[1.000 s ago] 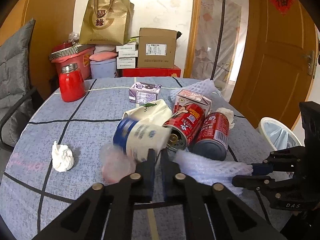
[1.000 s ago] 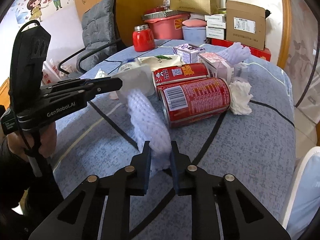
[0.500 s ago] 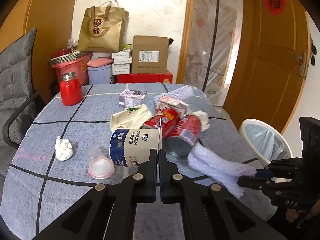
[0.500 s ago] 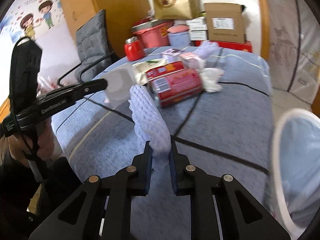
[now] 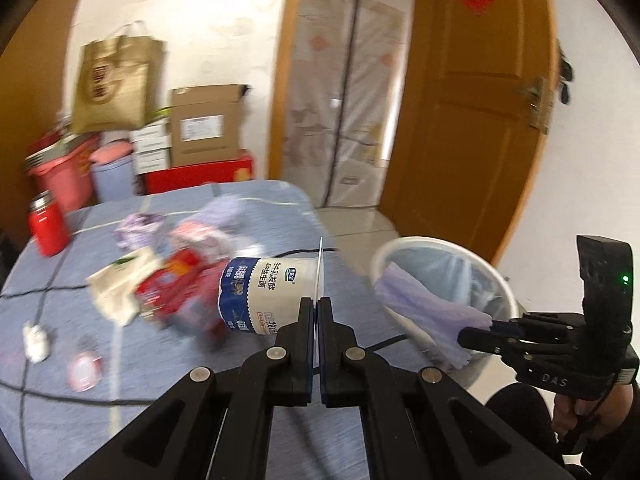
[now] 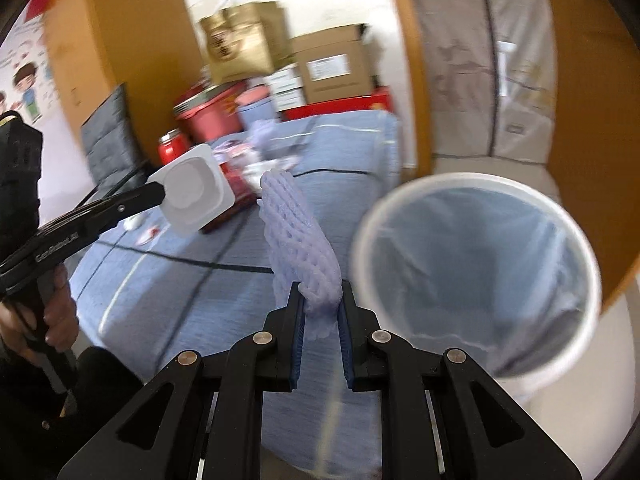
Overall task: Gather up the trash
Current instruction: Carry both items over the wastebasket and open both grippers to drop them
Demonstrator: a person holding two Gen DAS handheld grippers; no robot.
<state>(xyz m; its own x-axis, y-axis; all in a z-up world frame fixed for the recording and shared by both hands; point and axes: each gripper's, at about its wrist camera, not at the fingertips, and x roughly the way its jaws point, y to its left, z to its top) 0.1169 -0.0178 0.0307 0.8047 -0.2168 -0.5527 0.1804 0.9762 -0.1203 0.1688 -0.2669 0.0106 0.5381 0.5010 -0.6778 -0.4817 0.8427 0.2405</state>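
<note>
Table litter (image 5: 160,280) motion-blurred, unreadable

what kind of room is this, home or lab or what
Most likely a lived-in room of a home. A table under a blue checked cloth is littered with drink cans and cartons, a wooden door carries a red paper decoration, and boxes with a paper shopping bag are piled by the wall.

The bin (image 6: 476,276) mouth at right of the right wrist frame gapes unobstructed (liner only); left of it, the table (image 6: 208,292) edge and held cup (image 6: 192,192) crowd passage.
</note>
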